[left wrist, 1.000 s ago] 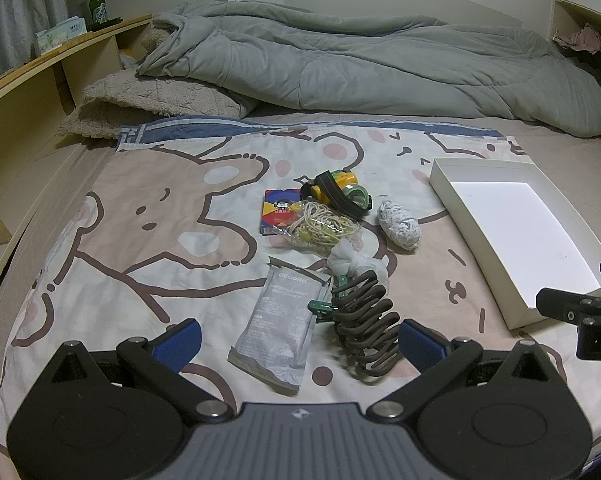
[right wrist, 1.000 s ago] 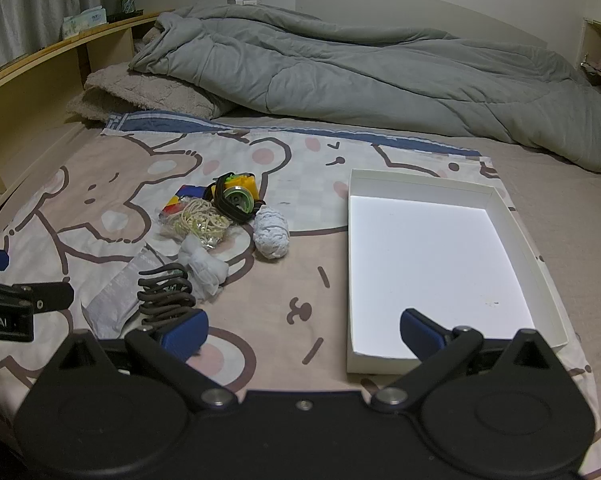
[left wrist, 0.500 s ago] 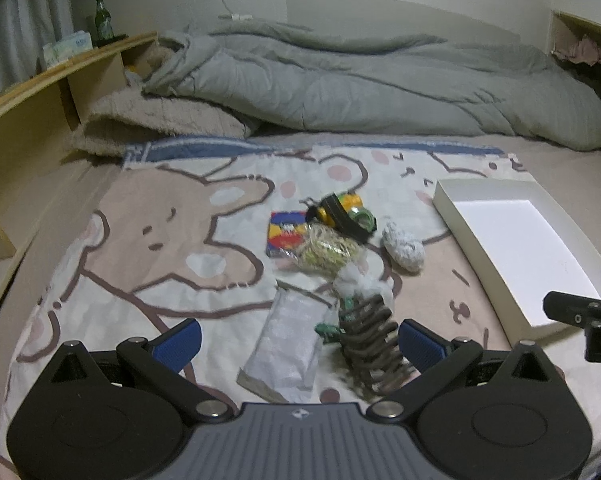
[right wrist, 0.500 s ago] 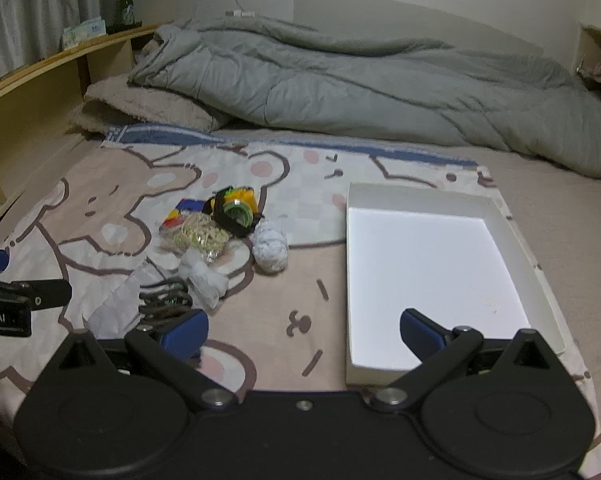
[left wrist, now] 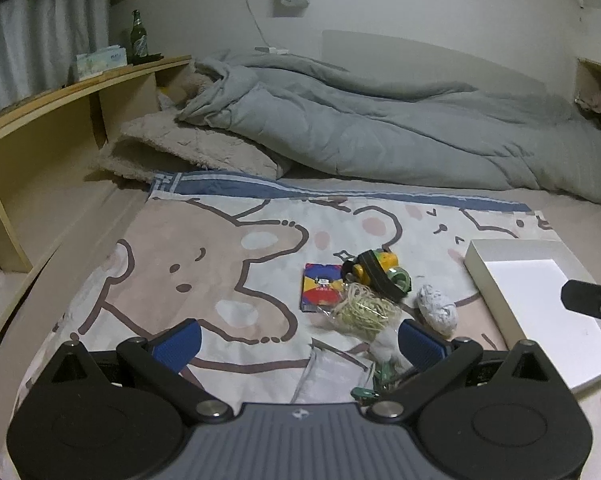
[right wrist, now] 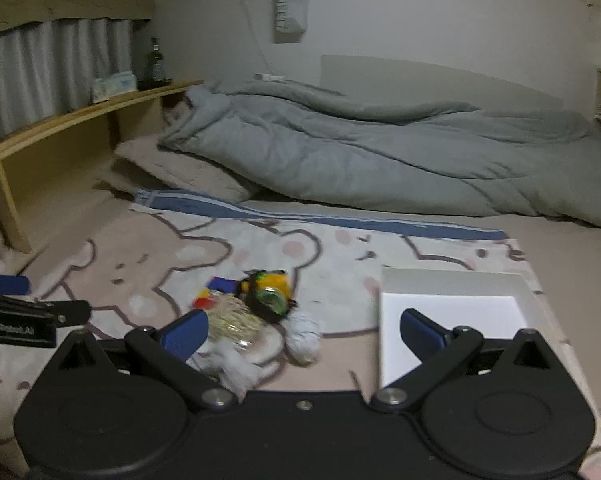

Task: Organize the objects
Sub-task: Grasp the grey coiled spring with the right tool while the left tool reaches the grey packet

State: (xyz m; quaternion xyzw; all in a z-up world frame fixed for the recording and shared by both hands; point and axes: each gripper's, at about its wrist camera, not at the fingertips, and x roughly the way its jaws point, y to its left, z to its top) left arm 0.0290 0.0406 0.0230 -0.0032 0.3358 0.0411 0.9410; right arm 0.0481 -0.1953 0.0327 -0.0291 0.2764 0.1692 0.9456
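Both my grippers hang above the bear-print sheet (left wrist: 204,264), nothing picked up yet. Left gripper (left wrist: 298,338): jaws spread wide, nothing between the blue pads. Right gripper (right wrist: 304,330): same, released and empty.

The clutter sits in one tight pile mid-sheet: a colourful card pack (left wrist: 320,287), a yellow-and-black strapped item (left wrist: 374,270), a bag of rubber bands (left wrist: 364,312), a crumpled white wad (left wrist: 436,311), a clear flat packet (left wrist: 332,376) and a green clip (left wrist: 364,392) just under my left jaws. The white tray (left wrist: 540,304) is empty, to the right of the pile and apart from it; my judgement is that it is the target.

Step in hand, as I read it: choose a first item and come down on it. I'd take an outlier, the white wad, since it is nearest the tray and touches least. Approach from above, straddle it with both pads, close only once it is centred, lift straight so the rubber-band bag does not drag along.

The right wrist view is motion-blurred, so what lies at the pile's near edge there is probably soft white tissue, not certain.

Risk: the sheet is soft; pressing too low could pinch fabric.
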